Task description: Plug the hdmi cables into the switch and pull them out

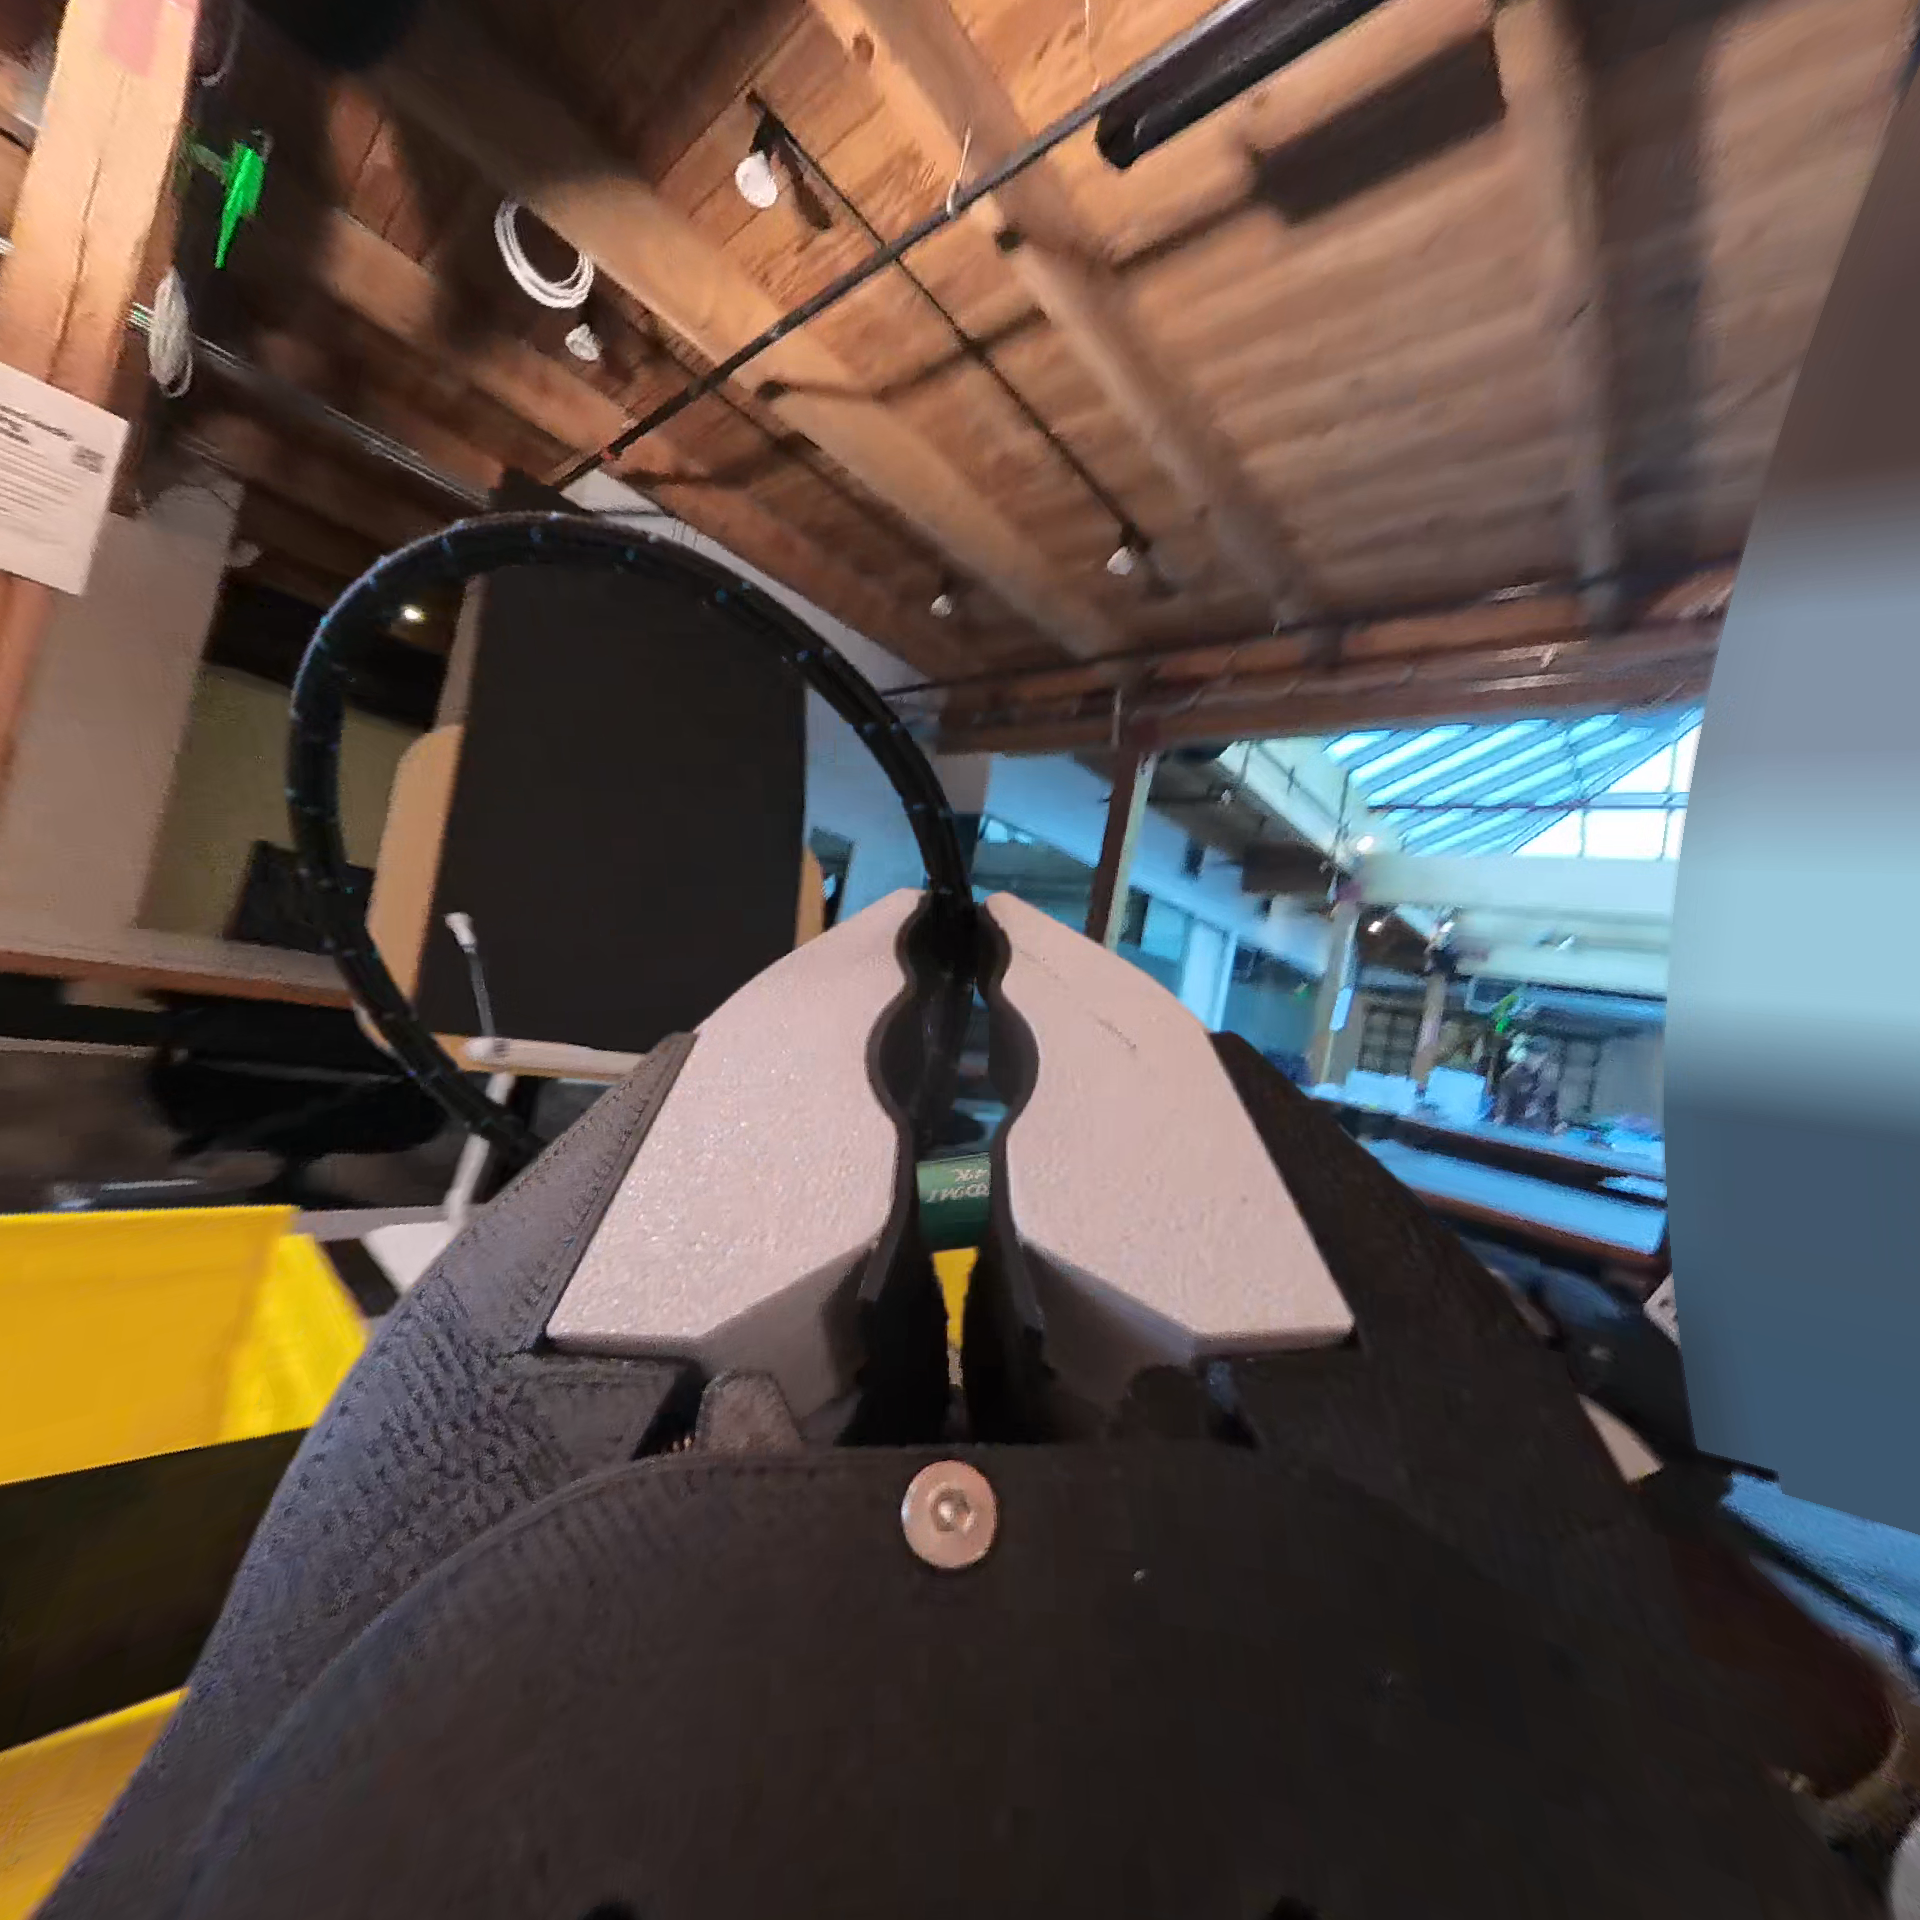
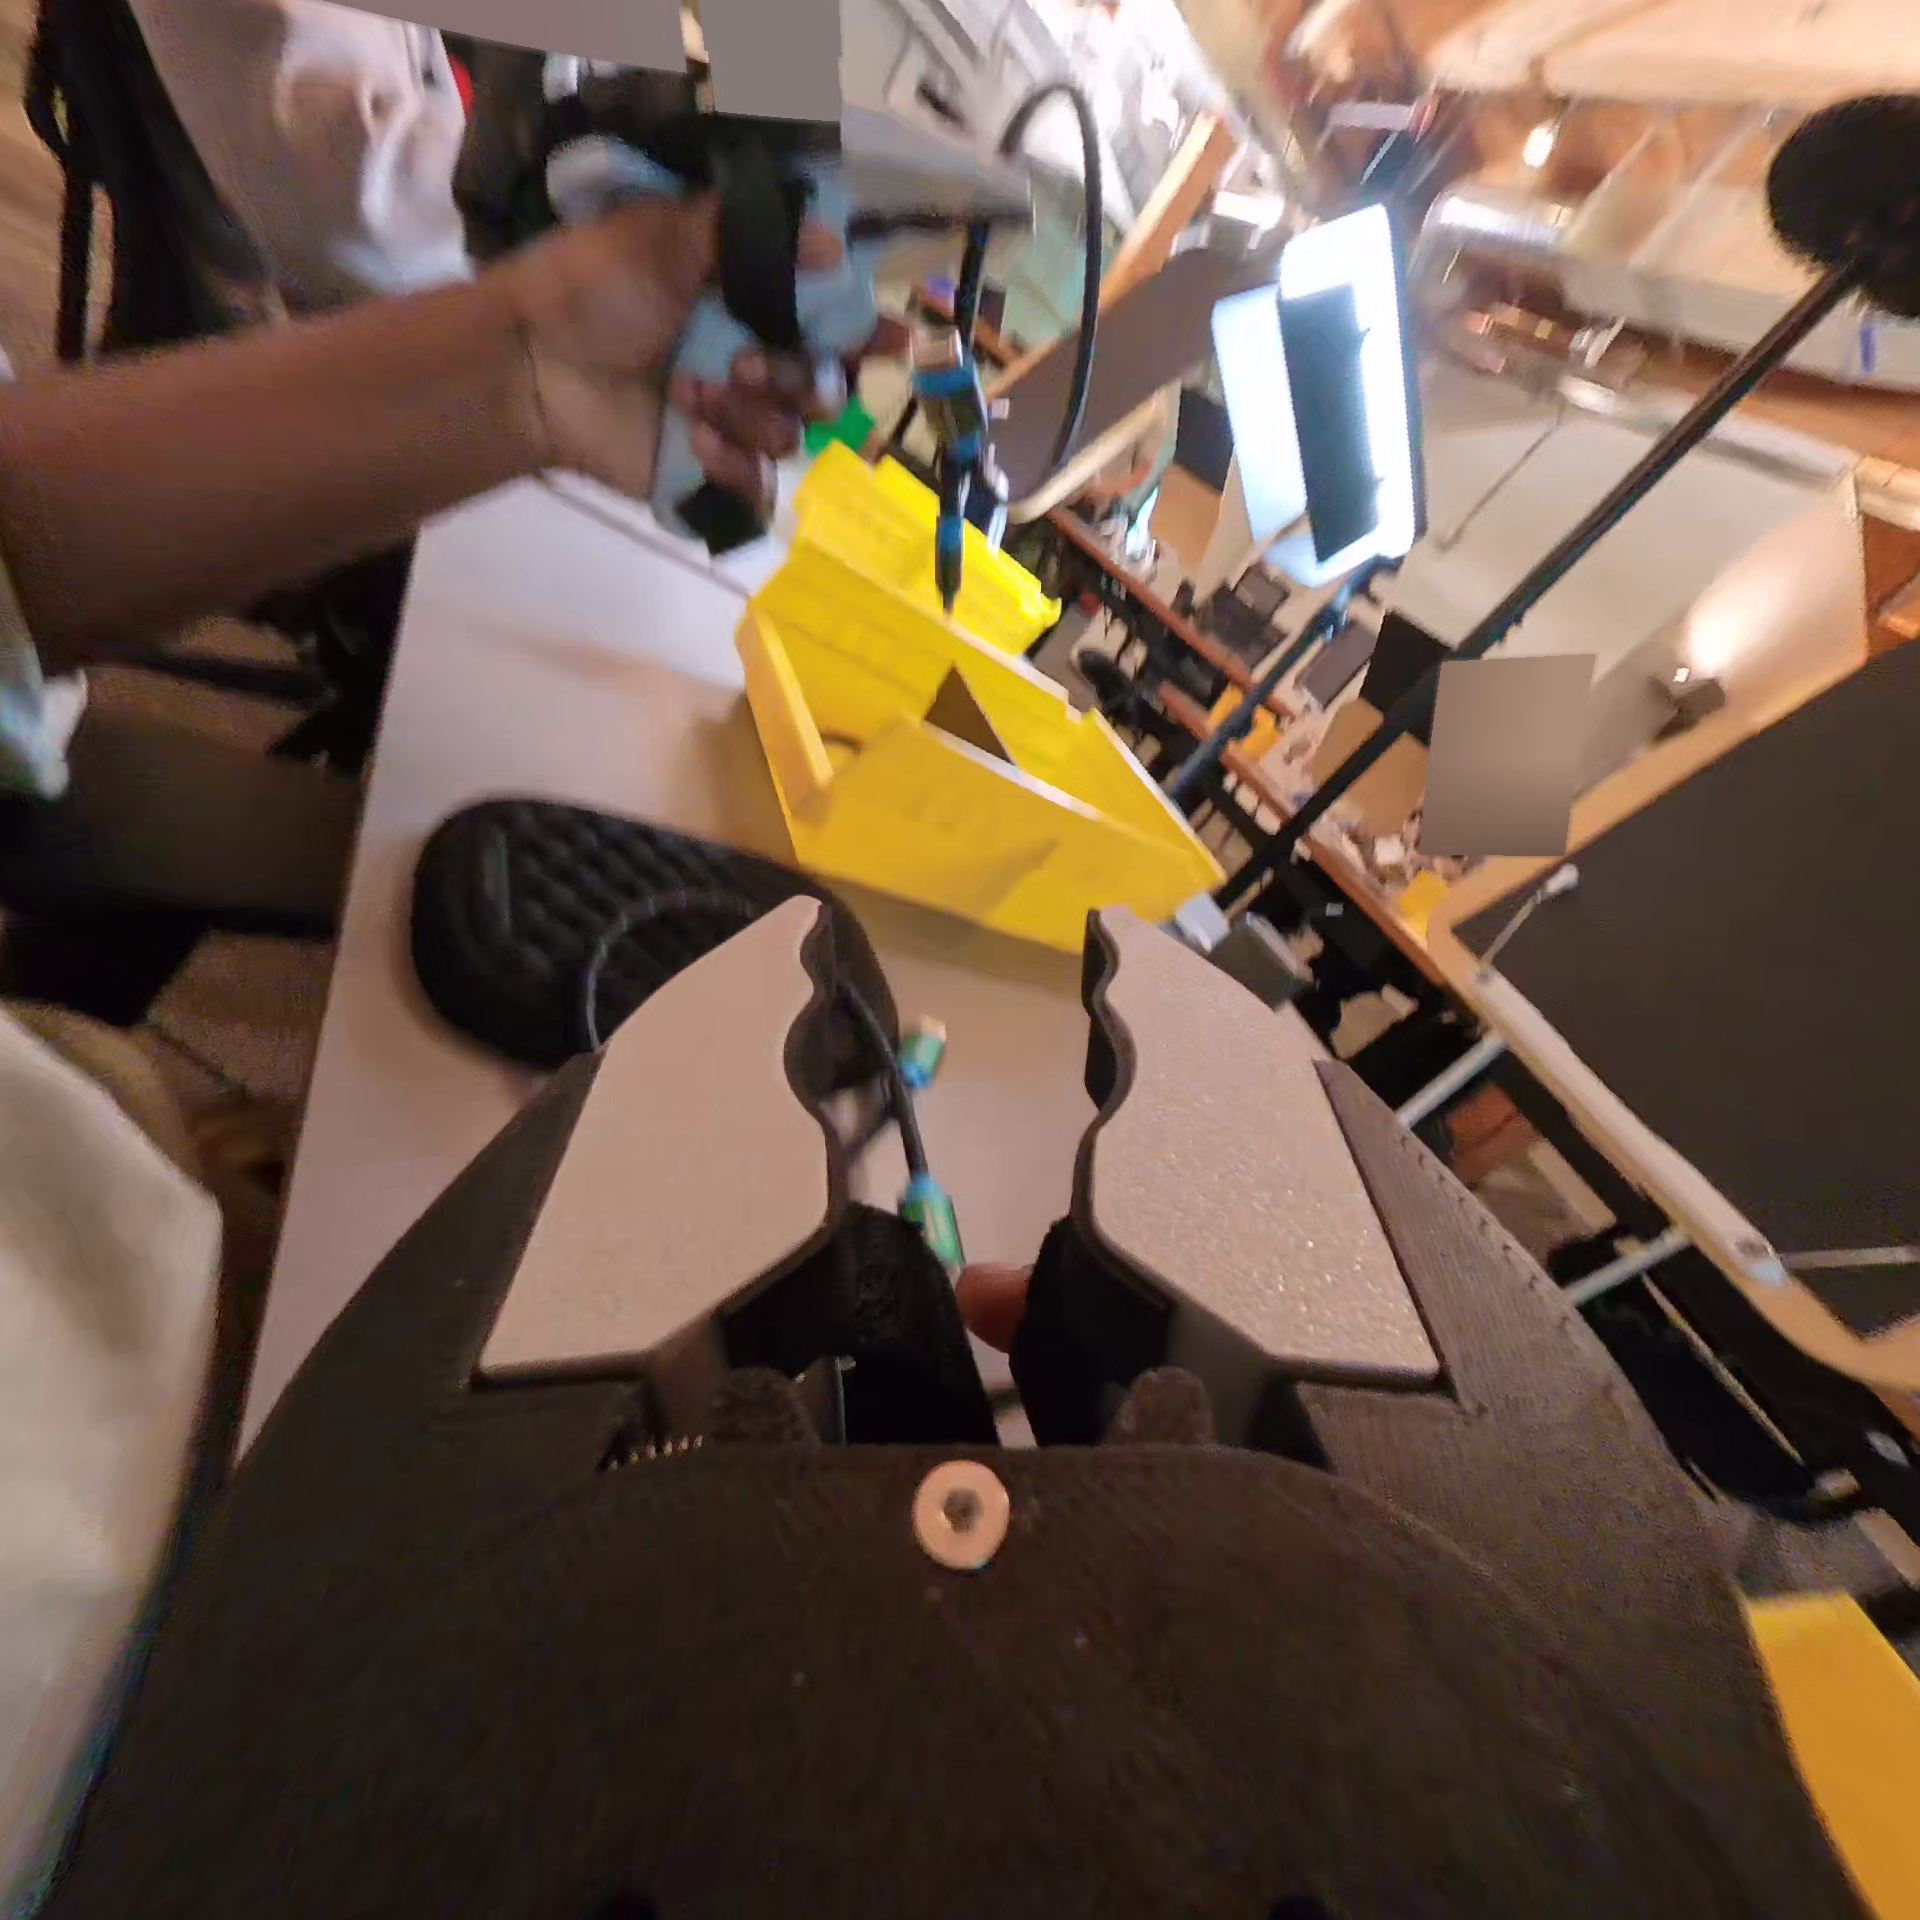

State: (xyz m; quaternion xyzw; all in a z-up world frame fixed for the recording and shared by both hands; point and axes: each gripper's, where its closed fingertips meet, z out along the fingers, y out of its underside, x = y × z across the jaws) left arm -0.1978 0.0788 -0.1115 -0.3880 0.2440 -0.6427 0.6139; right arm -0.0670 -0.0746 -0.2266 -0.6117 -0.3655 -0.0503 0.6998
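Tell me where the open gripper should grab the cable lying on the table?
Probably on the green plug of the cable, coming from above. It is the stiff, chunky part, lying flat between the right gripper's open fingers; the cord would bend.

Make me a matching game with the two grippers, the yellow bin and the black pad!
Things:
1. left gripper
2. right gripper
3. yellow bin
4. black pad

States:
A. lying flat on the table, nearest the open gripper
B. shut on a black cable
C. open, holding nothing
D. standing on the table, farther back

Pairs: 1-B, 2-C, 3-D, 4-A
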